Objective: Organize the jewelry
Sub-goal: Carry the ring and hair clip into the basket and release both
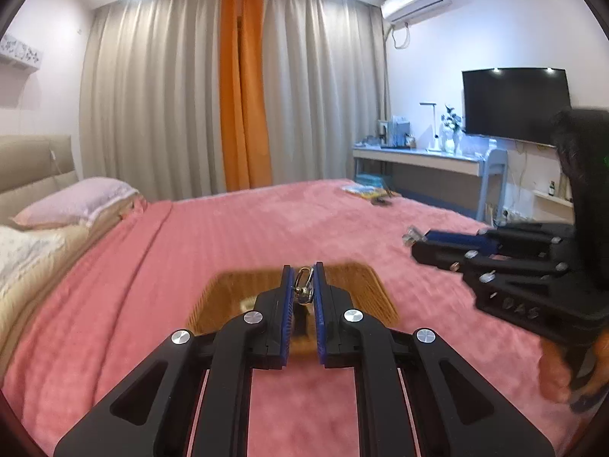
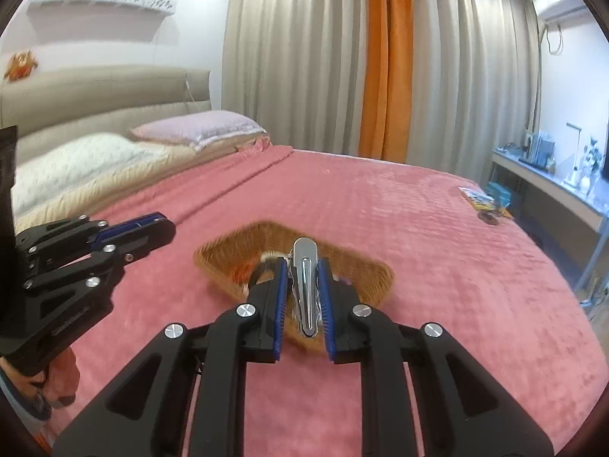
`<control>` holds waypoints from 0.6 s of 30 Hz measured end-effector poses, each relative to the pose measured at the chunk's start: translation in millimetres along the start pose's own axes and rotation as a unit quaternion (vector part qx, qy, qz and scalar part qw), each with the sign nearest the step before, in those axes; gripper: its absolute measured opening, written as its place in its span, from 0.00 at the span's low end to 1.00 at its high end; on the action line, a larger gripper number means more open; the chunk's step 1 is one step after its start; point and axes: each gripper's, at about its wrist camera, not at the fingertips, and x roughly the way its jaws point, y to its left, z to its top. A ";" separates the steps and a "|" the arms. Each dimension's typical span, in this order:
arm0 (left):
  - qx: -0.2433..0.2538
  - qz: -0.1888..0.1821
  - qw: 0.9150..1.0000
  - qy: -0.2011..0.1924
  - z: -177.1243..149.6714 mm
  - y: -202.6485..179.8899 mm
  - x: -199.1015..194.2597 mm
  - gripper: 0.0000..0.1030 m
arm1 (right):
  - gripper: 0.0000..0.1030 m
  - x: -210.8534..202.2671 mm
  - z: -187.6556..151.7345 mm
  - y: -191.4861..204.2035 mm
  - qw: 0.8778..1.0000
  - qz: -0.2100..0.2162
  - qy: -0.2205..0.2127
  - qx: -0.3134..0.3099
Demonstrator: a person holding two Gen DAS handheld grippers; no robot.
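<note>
Left fingers: left gripper (image 1: 302, 285) is pinching a small metal clasp (image 1: 303, 285) between its blue pads (image 1: 286, 297), leaving only a narrow gap, at the lower middle of the left wrist view.
Right fingers: right gripper (image 2: 302, 289) is clamping a silver hair clip (image 2: 304, 285) that is standing lengthwise between its blue pads (image 2: 281, 297), the gap only as wide as the clip.
Basket: woven basket (image 2: 375, 270) is sitting on the pink blanket (image 2: 437, 247) at the centre of the right wrist view, just behind both pairs of fingers; some items are lying inside, blurred.
Other gripper: right gripper is showing at the right edge of the left wrist view, something small and shiny at its tip.
Surroundings: pillows (image 2: 198, 127) are lying upper left, curtains (image 2: 304, 57) are hanging behind, a desk (image 1: 418, 156) and a TV (image 1: 515, 104) are standing at the right.
Clasp look: brassy oval ring on a swivel.
</note>
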 end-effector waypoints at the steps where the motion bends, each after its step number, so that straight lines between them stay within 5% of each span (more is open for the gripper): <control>1: -0.003 0.004 1.000 -0.002 5.5 5.5 11.5 0.08 | 0.14 11.9 5.1 -2.5 1.000 -0.001 0.000 0.006; 4: -0.007 0.021 1.000 -0.001 9.5 16.0 45.0 0.08 | 0.14 61.5 12.4 -11.3 0.999 -0.023 0.027 0.027; 12: -0.044 0.031 0.997 0.059 -14.9 51.5 139.5 0.08 | 0.14 178.7 -1.5 -38.0 0.988 0.000 0.117 0.099; 18: -0.103 -0.001 0.989 0.107 -42.9 84.0 174.9 0.08 | 0.14 214.1 -24.3 -50.1 0.980 -0.007 0.162 0.117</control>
